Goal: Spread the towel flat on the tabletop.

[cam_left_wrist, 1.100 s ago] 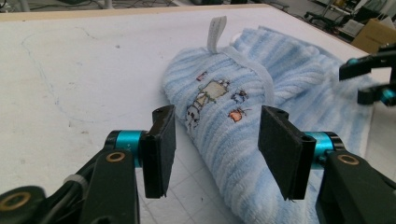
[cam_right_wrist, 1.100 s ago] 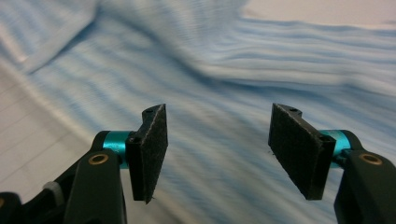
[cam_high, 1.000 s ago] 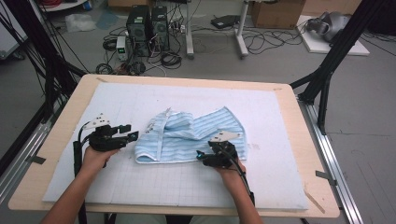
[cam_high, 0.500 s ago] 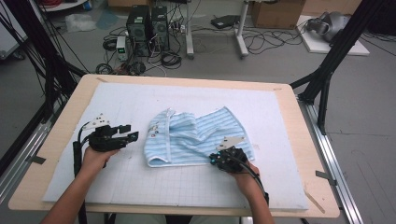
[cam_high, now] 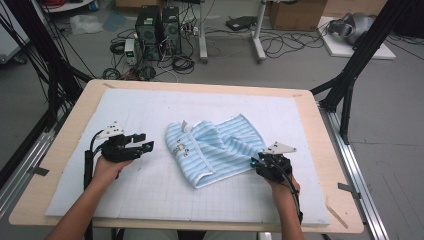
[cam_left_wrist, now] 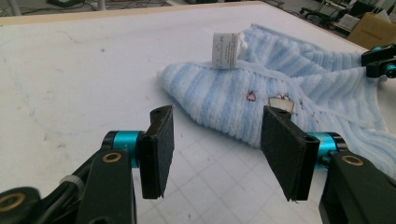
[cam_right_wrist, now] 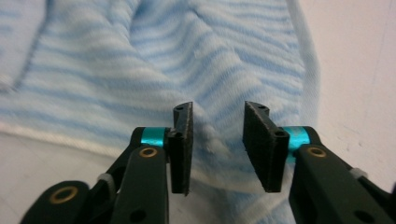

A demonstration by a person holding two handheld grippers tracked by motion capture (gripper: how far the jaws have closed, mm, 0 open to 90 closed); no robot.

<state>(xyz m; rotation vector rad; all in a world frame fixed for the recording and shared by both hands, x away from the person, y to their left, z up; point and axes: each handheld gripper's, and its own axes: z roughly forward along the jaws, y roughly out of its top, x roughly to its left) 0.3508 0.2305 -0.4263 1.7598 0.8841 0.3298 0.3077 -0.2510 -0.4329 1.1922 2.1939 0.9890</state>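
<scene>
Fuzzy striped garment (cam_high: 215, 150) mid-mat, both grippers at its edges

Ribbed blue-white fleece, white tag up top. Right gripper (cam_high: 262, 162) just reopened partway, a fabric ridge between its pads; grip unclear. Left gripper (cam_high: 145, 145) sits beside it, gaping, empty.

The high view is evenly lit from above, with no glare. Shadows on the mat (cam_high: 150, 200) are soft and short, just under the hands. This picture is a little soft and grainy, and the floor at the top edge is darker. The left gripper view is bright; the mat is almost washed out, while the 2 jaws are sharp. In the right gripper view the cloth (cam_right_wrist: 140, 70) is blurred and the jaws are in focus. Lines bend slightly near the edges.
</scene>
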